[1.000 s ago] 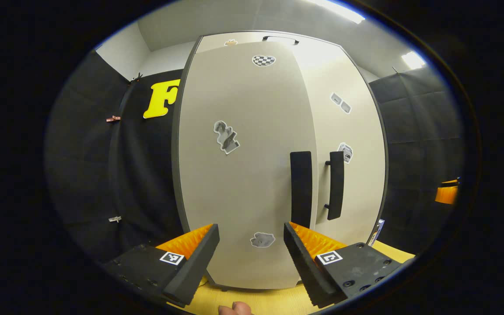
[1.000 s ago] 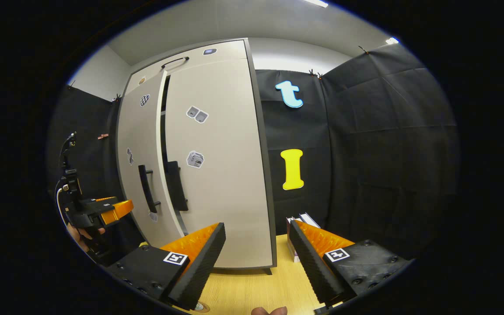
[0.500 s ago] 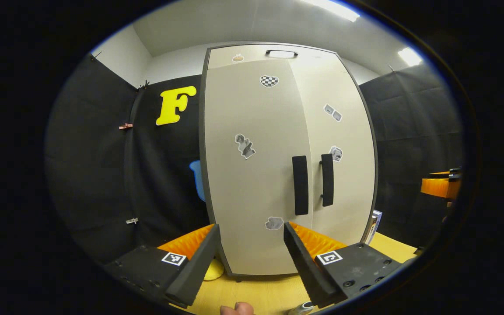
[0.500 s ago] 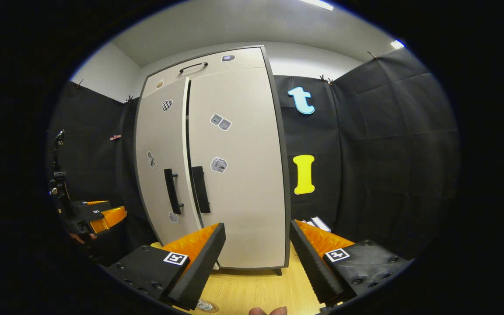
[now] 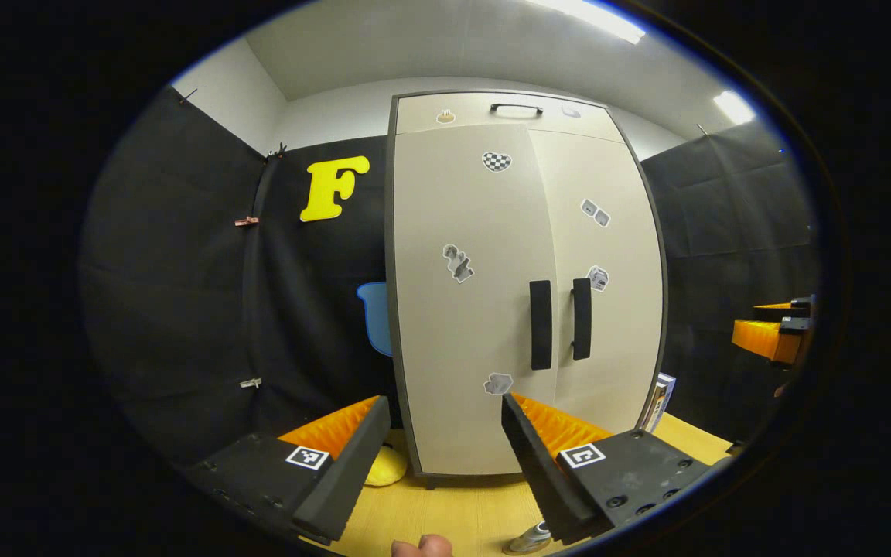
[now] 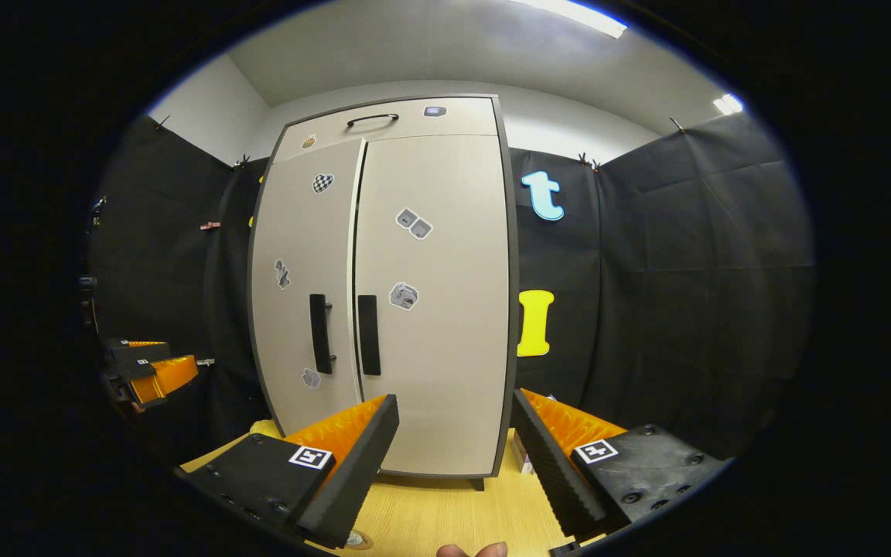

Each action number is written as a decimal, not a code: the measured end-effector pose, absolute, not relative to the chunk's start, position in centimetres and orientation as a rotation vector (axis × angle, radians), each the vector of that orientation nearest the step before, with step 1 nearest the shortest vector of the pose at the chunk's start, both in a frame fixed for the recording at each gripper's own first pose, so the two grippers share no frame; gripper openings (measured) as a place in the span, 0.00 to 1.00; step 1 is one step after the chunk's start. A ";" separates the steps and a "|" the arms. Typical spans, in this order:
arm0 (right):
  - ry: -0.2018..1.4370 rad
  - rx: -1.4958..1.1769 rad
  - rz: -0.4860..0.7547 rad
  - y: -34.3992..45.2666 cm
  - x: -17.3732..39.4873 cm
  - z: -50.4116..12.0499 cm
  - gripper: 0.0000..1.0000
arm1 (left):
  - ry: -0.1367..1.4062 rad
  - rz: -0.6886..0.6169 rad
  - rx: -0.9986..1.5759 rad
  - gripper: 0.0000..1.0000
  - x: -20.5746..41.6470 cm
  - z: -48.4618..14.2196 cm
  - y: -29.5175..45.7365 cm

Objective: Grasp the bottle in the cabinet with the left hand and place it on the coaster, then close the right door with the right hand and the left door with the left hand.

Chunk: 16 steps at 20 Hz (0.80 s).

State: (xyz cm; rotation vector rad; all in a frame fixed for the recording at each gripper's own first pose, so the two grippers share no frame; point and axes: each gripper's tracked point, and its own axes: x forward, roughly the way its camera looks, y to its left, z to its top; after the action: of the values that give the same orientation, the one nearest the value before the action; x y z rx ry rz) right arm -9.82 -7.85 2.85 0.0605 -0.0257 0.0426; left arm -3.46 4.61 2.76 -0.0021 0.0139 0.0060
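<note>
The beige cabinet [image 5: 492, 309] [image 6: 414, 309] stands on the wooden table with both doors shut and the two black handles [image 5: 541, 325] [image 6: 368, 334] side by side. My left gripper [image 5: 442, 433] is open and empty, held back from the left door. My right gripper [image 6: 453, 433] is also open and empty, facing the right door from a distance. A small greyish object [image 5: 529, 539], perhaps the bottle's top, peeks out at the bottom edge beside my left gripper's finger. A round thing [image 6: 356, 539] shows low in the right gripper view; I cannot tell whether it is the coaster.
A yellow object [image 5: 384, 468] lies on the table left of the cabinet's foot. A small box [image 5: 663, 398] [image 6: 523, 456] stands by the cabinet's right side. The other gripper shows at each view's edge [image 5: 770, 336] [image 6: 148, 371]. Black cloth walls surround the booth.
The left door swung from ajar to shut. Both grippers have drawn back from the cabinet, which now looks smaller and farther away.
</note>
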 end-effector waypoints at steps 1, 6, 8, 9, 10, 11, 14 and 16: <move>-0.028 0.055 0.040 -7.8 -9.8 2.9 0.98 | 0.013 0.012 -0.001 0.93 -3.7 2.7 4.9; -0.023 0.051 0.043 -7.0 -9.7 2.5 0.97 | 0.011 0.019 -0.002 0.93 -4.2 2.6 5.6; -0.025 0.047 0.044 -6.8 -9.6 2.5 0.97 | 0.014 0.018 0.000 0.93 -4.2 2.4 5.8; -0.028 0.046 0.044 -6.6 -9.6 2.6 0.97 | 0.016 0.012 -0.004 0.93 -4.2 2.3 5.7; -0.027 0.047 0.043 -6.7 -9.6 2.5 0.97 | 0.017 0.010 -0.012 0.93 -4.0 2.3 5.7; -0.027 0.048 0.045 -6.5 -9.6 2.5 0.97 | 0.021 0.009 -0.020 0.93 -4.0 2.1 5.8; -0.026 0.047 0.042 -6.4 -9.5 2.4 0.97 | 0.019 0.006 -0.025 0.93 -4.0 2.2 6.0; -0.025 0.049 0.040 -6.4 -9.5 2.4 0.98 | 0.017 0.006 -0.017 0.93 -3.9 2.2 6.2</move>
State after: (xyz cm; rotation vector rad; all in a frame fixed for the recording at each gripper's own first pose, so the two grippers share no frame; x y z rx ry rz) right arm -9.46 -6.38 2.35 0.0490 -0.0246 0.0399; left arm -3.86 6.18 2.18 -0.0171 0.0166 0.0061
